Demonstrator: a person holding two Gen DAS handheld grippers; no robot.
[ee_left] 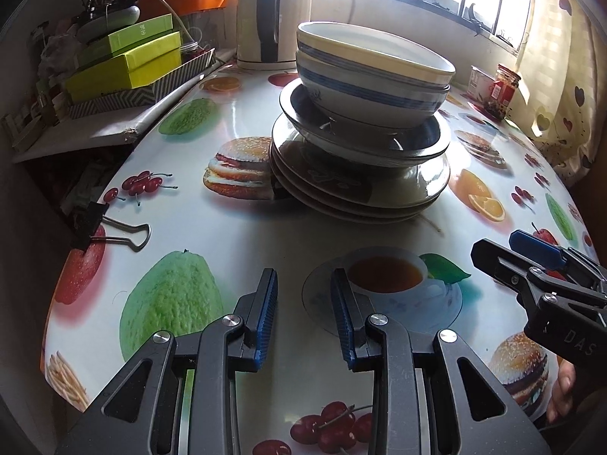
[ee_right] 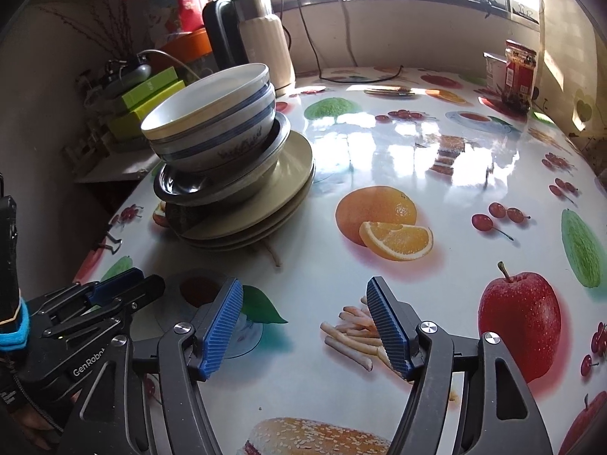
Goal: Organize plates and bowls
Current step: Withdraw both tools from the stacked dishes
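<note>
Bowls (ee_left: 373, 76): two, white with blue bands, nested, on top of the stack. Under them a dark-rimmed deep dish (ee_left: 364, 140), shifted toward the left table edge. Under that, three beige plates (ee_left: 356, 189). The whole stack sits on the table (ee_left: 227, 227), left of centre in the right-wrist view, near the far-left clutter.

Left claw (ee_left: 303, 284): narrow gap, nothing between the pads, hanging over the printed teacup, short of the stack. Right claw (ee_right: 303, 326): wide, empty, over the printed fries, also short of the stack and to its right. The two claws sit close beside each other.

Behind the stack: kettle (ee_left: 265, 19), green boxes (ee_left: 129, 64). Far right: jar (ee_right: 519, 76). A binder clip (ee_left: 110, 227) lies at the left table edge.

Step in hand, as judged: approach. Nothing is gripped; the stack looks already sorted by size, so this may be either the start of unstacking or a final tidy.

Next move calls for: a claw closing over the top bowl's rim, pads one inside and one outside, or steadying the off-centre dish. The left claw would need to open wider first. Risk: nudging the dish tips the bowls.
</note>
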